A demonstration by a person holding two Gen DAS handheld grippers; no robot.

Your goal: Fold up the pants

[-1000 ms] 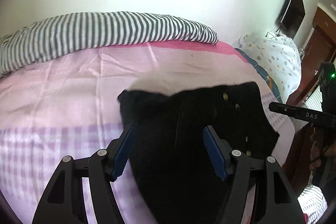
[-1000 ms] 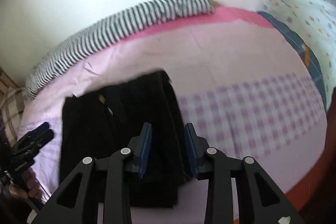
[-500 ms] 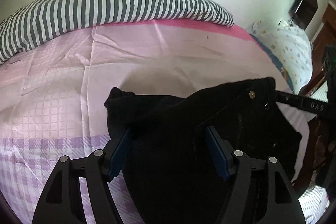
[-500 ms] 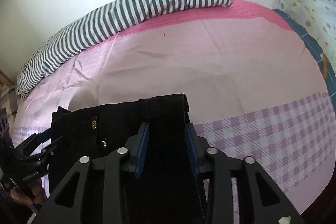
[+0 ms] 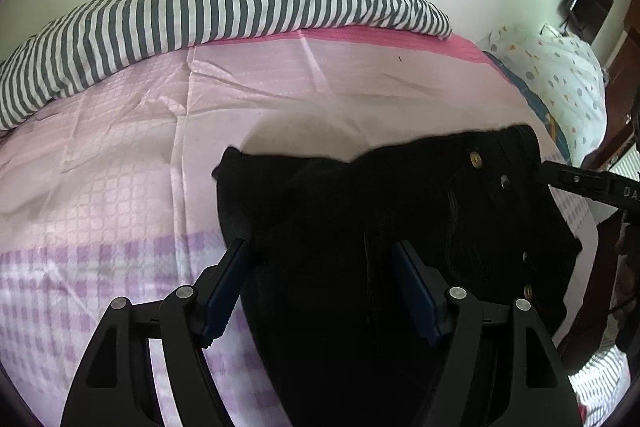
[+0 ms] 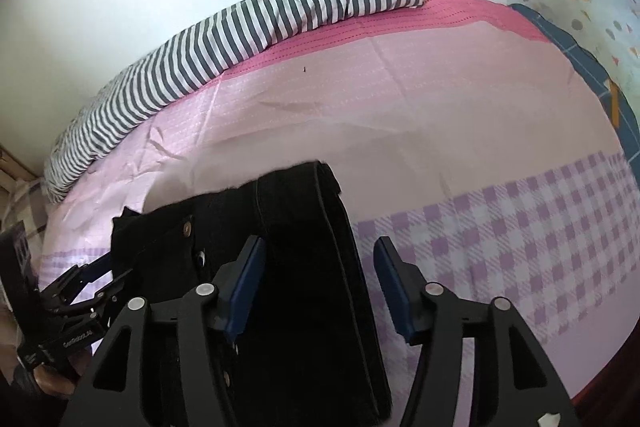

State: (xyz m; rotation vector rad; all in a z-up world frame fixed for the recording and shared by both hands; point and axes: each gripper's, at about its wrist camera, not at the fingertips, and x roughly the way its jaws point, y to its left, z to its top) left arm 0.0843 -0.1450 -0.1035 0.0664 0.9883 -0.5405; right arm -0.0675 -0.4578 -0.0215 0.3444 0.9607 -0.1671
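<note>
The black pants lie folded over on the pink-and-lilac bed, bunched into a thick dark bundle whose waistband end, with brass buttons and rivets, points toward twelve o'clock in both wrist views. In the right wrist view the pants show a stitched waistband seam and a doubled edge running down toward six o'clock, lying on the checked part of the sheet. The step in hand looks like the release after a fold: the cloth is laid down and both tools are letting go. The right gripper has just been opening its jaws; they now stand apart with the waistband fold between them, the right pad clear of the cloth, the left pad close against it. The left gripper stands wide, its jaws straddling the bundle, and no pad clearly presses the fabric. In the left view the tip of the right gripper shows at three o'clock beside the buttoned edge. The next move probably calls for drawing both tools back without dragging the cloth, then judging whether another fold or a smoothing pass is needed, since the near edge looks uneven. A striped bolster lies along the wall at twelve o'clock, well apart.
</note>
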